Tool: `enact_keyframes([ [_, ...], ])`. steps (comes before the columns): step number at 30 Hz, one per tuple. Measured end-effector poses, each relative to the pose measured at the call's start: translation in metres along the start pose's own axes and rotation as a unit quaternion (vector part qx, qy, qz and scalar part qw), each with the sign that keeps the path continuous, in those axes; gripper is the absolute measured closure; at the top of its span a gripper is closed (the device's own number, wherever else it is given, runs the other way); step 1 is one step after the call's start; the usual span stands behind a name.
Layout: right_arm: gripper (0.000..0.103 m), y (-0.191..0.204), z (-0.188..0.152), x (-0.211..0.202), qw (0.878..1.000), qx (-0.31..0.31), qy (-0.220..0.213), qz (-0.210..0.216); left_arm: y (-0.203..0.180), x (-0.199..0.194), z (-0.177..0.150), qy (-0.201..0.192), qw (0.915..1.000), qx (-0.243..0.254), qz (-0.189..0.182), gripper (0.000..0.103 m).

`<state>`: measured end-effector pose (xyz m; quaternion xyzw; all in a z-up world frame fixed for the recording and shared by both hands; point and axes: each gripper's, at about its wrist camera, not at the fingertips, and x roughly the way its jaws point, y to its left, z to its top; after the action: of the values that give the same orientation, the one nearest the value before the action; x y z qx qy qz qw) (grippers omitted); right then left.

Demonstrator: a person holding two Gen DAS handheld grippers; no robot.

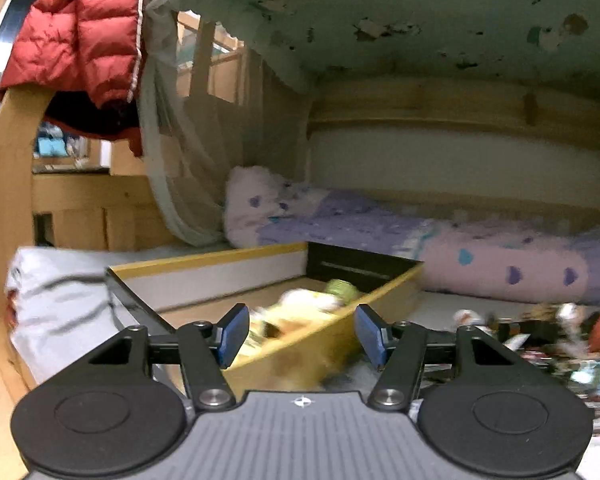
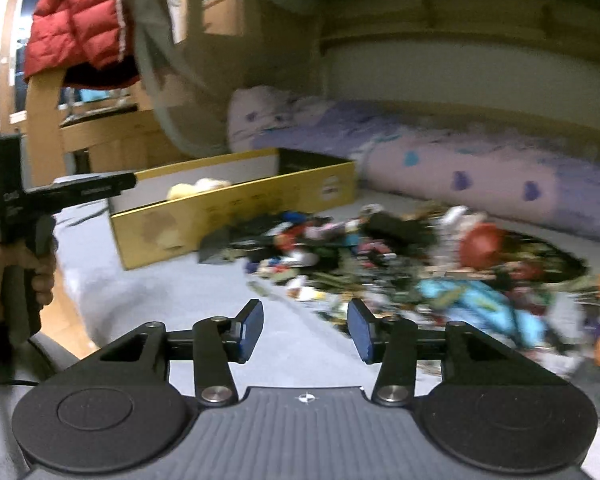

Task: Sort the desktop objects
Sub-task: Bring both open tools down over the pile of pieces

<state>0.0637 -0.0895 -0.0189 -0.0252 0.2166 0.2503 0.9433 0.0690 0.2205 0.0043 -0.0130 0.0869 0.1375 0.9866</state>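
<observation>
While both views blur, here is the scene from left to right:
Red jacket (image 1: 80, 28): upper left of the frame, hung over a wooden bedpost.
Left tongs (image 1: 300, 334): wide apart, empty, hovering at the box's near wall.
Box (image 2: 236, 210): left of centre on the bed (image 2: 172, 288), yellow toys (image 1: 300, 308) inside.
Right tongs (image 2: 305, 330): wide apart, empty, above bare sheet.
Toy pile (image 2: 420, 264): centre to right edge, tangled.
Risk: grabbing the heap may drag neighbours; blur could spoil aim.
</observation>
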Motion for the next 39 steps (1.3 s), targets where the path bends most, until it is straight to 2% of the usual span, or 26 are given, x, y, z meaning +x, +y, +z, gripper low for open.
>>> enact_keyframes([
  [4,0.058,-0.015,-0.006,-0.031,1.000,0.014,-0.019,-0.020,-0.036,-0.025,-0.014,0.025,0.9991,0.022,-0.027,0.043],
  [6,0.067,-0.017,-0.012,-0.041,0.999,0.018,-0.033,-0.026,-0.056,-0.033,-0.013,0.031,0.9978,0.041,-0.041,0.043],
  [7,0.074,-0.018,-0.014,-0.043,0.999,0.022,-0.029,-0.025,-0.066,-0.037,-0.009,0.027,0.9973,0.046,-0.050,0.043],
  [8,0.076,-0.019,-0.016,-0.044,0.999,0.025,-0.020,-0.023,-0.075,-0.040,-0.005,0.023,0.9968,0.044,-0.062,0.043],
  [11,0.077,-0.014,-0.023,-0.048,0.999,0.020,-0.006,-0.026,-0.102,-0.043,-0.005,0.030,0.9937,0.028,-0.104,0.043],
  [15,0.080,-0.012,-0.037,-0.053,0.998,0.005,0.003,-0.056,-0.144,-0.038,-0.012,0.053,0.9846,0.053,-0.158,0.047],
  [17,0.080,-0.016,-0.046,-0.052,0.996,-0.004,0.011,-0.087,-0.163,-0.037,-0.018,0.070,0.9817,0.047,-0.170,0.053],
  [18,0.080,-0.022,-0.050,-0.052,0.995,-0.002,0.013,-0.101,-0.174,-0.036,-0.021,0.081,0.9793,0.043,-0.181,0.063],
  [19,0.080,-0.029,-0.054,-0.052,0.994,0.009,0.016,-0.111,-0.188,-0.034,-0.024,0.090,0.9747,0.051,-0.198,0.072],
  [21,0.079,-0.045,-0.056,-0.050,0.990,0.040,0.025,-0.131,-0.221,-0.030,-0.038,0.098,0.9651,0.093,-0.225,0.076],
  [24,0.077,-0.071,-0.056,-0.045,0.980,0.095,0.034,-0.173,-0.254,-0.029,-0.070,0.100,0.9490,0.152,-0.258,0.076],
  [27,0.076,-0.090,-0.059,-0.039,0.974,0.123,0.043,-0.184,-0.273,-0.026,-0.097,0.109,0.9287,0.197,-0.295,0.075],
  [30,0.076,-0.098,-0.064,-0.030,0.974,0.107,0.040,-0.197,-0.286,-0.015,-0.110,0.112,0.9267,0.209,-0.291,0.072],
  [32,0.076,-0.103,-0.067,-0.018,0.972,0.096,0.048,-0.211,-0.291,-0.003,-0.113,0.134,0.9274,0.200,-0.286,0.072],
  [37,0.076,-0.110,-0.076,0.000,0.969,0.110,0.080,-0.206,-0.293,0.010,-0.113,0.165,0.9260,0.188,-0.283,0.072],
  [39,0.076,-0.107,-0.079,0.005,0.970,0.091,0.076,-0.213,-0.290,0.012,-0.111,0.178,0.9244,0.182,-0.284,0.075],
])
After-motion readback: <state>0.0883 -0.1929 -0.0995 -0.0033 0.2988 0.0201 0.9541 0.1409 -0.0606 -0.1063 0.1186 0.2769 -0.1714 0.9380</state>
